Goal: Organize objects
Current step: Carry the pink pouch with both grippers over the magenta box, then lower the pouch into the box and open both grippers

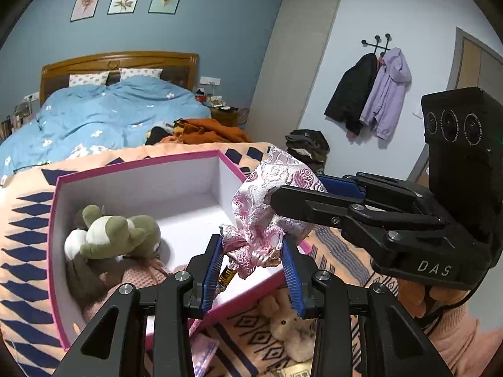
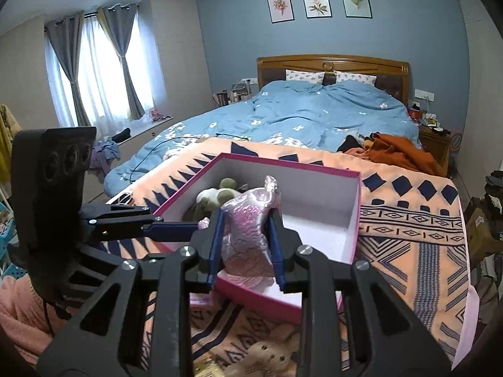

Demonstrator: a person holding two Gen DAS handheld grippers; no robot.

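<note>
Holding: both grippers gripped one pink brocade pouch at once, above the near right part of the pink box, centre of the left wrist view.
Left gripper: jaws narrow, closed on the pouch's gathered lower end, where a small gold fitting hung.
Right gripper: jaws narrow, clamped on the pouch's body; in the left wrist view it came in from the right of the frame.
Pouch axis: long axis ran from the gathered end at lower centre of the left wrist view up and rightwards to a free corner near the upper centre; in the right wrist view it stood nearly upright between the pads, tip pointing to the top of the frame.
Box contents: a green plush frog lay at the left end; the white floor at right looked bare.
Doing it well, as a judgement: lower the pouch over the bare right half, lay its length along the box's long side, let go with one gripper first so the cloth does not stretch, and keep the cord end inside the rim.
Risk: the fabric might catch on the near wall.
</note>
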